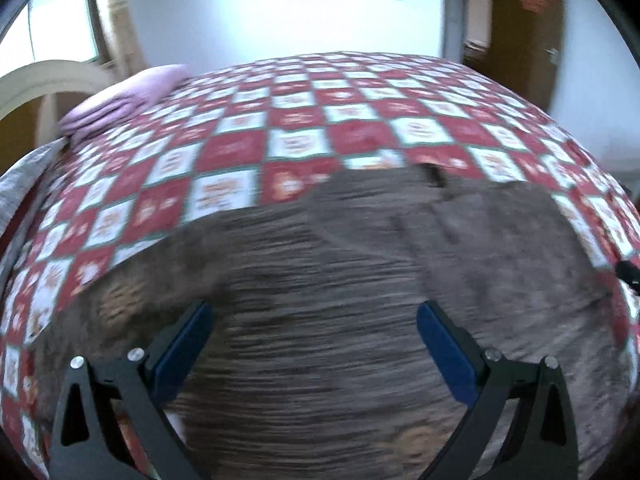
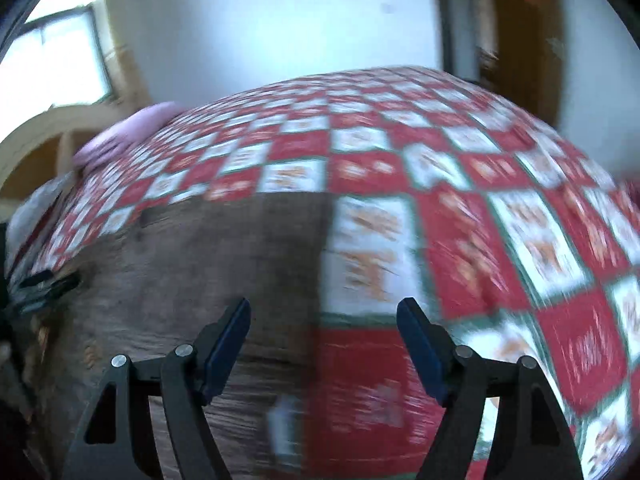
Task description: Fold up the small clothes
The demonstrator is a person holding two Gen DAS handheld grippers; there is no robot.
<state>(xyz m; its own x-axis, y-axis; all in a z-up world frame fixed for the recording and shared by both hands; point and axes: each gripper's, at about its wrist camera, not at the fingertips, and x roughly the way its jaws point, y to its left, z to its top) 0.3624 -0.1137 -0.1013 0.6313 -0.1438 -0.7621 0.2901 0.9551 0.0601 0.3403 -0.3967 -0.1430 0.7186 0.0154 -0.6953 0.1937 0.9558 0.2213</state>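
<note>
A brown-grey garment [image 1: 360, 280] lies spread flat on a red-and-white checked cloth [image 1: 248, 140] that covers the table. My left gripper [image 1: 314, 312] is open and empty just above the middle of the garment. My right gripper [image 2: 324, 312] is open and empty over the garment's right edge [image 2: 200, 264], where the checked cloth [image 2: 480, 220] begins. A small white tag [image 2: 282, 432] shows near the garment's near right part. The left gripper's black tip [image 2: 44, 284] shows at the left of the right wrist view. Both views are blurred by motion.
A folded lilac cloth [image 1: 124, 96] lies at the table's far left corner, also in the right wrist view [image 2: 120, 140]. A grey cloth [image 1: 24, 184] hangs at the left edge. A cream chair back [image 1: 44, 80], a window and a wooden door [image 1: 520, 20] stand beyond.
</note>
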